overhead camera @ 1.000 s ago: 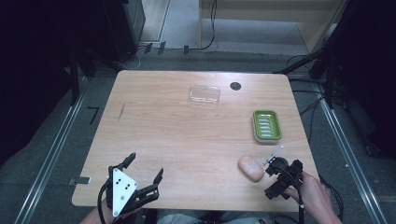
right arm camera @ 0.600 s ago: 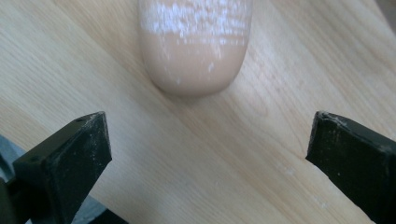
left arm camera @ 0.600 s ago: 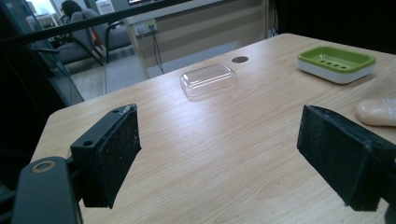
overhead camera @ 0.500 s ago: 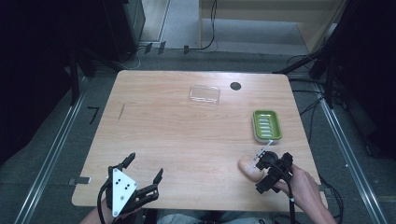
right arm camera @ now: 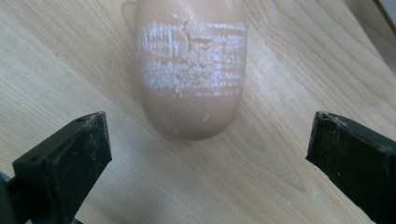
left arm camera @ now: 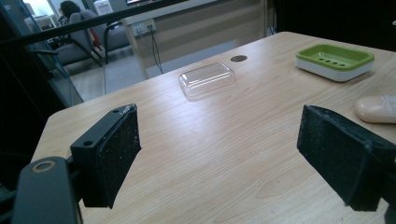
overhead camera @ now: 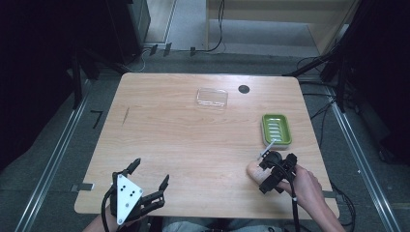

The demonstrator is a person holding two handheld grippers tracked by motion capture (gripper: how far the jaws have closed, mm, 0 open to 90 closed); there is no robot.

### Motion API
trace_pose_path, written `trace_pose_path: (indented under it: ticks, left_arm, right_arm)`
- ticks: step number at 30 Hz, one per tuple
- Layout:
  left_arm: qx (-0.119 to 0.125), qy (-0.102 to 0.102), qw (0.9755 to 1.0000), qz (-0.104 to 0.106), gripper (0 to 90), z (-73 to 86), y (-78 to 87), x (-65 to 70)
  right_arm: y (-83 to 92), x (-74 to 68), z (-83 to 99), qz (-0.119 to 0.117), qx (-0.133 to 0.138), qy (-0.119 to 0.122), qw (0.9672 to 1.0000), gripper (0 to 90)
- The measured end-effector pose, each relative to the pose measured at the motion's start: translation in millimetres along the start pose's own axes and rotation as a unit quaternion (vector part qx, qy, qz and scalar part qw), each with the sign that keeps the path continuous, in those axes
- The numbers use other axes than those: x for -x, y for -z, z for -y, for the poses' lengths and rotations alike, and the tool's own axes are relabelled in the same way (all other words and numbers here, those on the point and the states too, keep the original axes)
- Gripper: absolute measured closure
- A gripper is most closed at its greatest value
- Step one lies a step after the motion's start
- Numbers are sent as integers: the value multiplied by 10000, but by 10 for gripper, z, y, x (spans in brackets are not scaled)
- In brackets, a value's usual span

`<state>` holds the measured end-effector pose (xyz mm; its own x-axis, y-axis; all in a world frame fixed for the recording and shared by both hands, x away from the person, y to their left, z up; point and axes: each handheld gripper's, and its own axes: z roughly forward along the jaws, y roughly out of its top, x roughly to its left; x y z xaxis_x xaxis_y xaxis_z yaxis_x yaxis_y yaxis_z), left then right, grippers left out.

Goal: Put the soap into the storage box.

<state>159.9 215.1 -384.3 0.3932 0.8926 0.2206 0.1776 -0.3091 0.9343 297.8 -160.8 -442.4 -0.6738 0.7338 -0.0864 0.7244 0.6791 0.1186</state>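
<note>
Your right gripper point(right arm camera: 208, 154) is spread wide at the peach oval soap bar's point(right arm camera: 191, 70) 6 o'clock end; gripping that rounded tip could squirt it away.

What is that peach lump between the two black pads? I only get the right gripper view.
Observer: A bar of soap, lying flat. The high view shows a green soap dish just beyond it on the table.
Operator: Is anything in the dish?
Observer: No. The left gripper view looks into it, and its slotted inside is bare.
Operator: And the other hand?
Observer: In the high view the left tool is at the table's near left corner, jaws wide apart, holding nothing.
Operator: Anything else out there?
Observer: A clear lid lies near the far edge, apart from the dish.
</note>
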Motion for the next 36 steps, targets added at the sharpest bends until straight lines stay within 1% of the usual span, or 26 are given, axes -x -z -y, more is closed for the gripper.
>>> trace_pose_path:
  ticks: [6, 8, 13, 17, 21, 23, 28, 29, 31, 33, 34, 35, 36]
  left_arm:
    - [-2, -6, 10000, -3, 139, 0, -1, 4]
    - [-3, -6, 10000, -4, 139, 0, -1, 3]
    - [2, -5, 10000, 0, 139, 1, 0, 4]
    - [-3, -9, 10000, -6, 139, 1, -1, 3]
    - [-1, -7, 10000, -7, 139, 1, -1, 4]
    - [-2, -10, 10000, -6, 139, 1, -1, 4]
    - [-7, -21, 10000, -9, 139, 1, -2, 4]
    - [-6, -21, 10000, -12, 139, 1, -3, 5]
    - [-12, -22, 10000, -7, 139, 0, -4, 9]
    - [-12, -25, 10000, -12, 139, -1, -3, 10]
    - [-10, -21, 10000, -14, 139, 0, -3, 9]
    - [-7, -14, 10000, -18, 139, 0, -3, 6]
    - [-11, -9, 10000, -14, 139, 0, -1, 3]
  right_arm:
    - [-26, 8, -59, -60, 14, 8, 10000, 0]
    - [-30, 10, -81, -43, 2, -16, 10000, 0]
    - [-76, 22, -141, -84, -68, -19, 9999, 0]
    - [-93, 26, -185, -108, -62, -20, 9999, 0]
    - [-100, 3, -237, -157, -46, 23, 9999, 0]
    - [-105, -1, -265, -202, -47, -2, 9998, 0]
    - [-155, 12, -310, -248, -92, 29, 9996, 0]
    - [-164, 12, -315, -274, -96, -2, 9996, 0]
    - [-186, 19, -330, -252, -100, 30, 9996, 0]
    - [-216, 24, -351, -320, -124, 49, 9994, 0]
    - [-233, 22, -364, -333, -153, 43, 9993, 3]
    - [-240, 14, -378, -326, -235, 85, 9992, 6]
    - [-250, 9, -388, -334, -197, 111, 9992, 7]
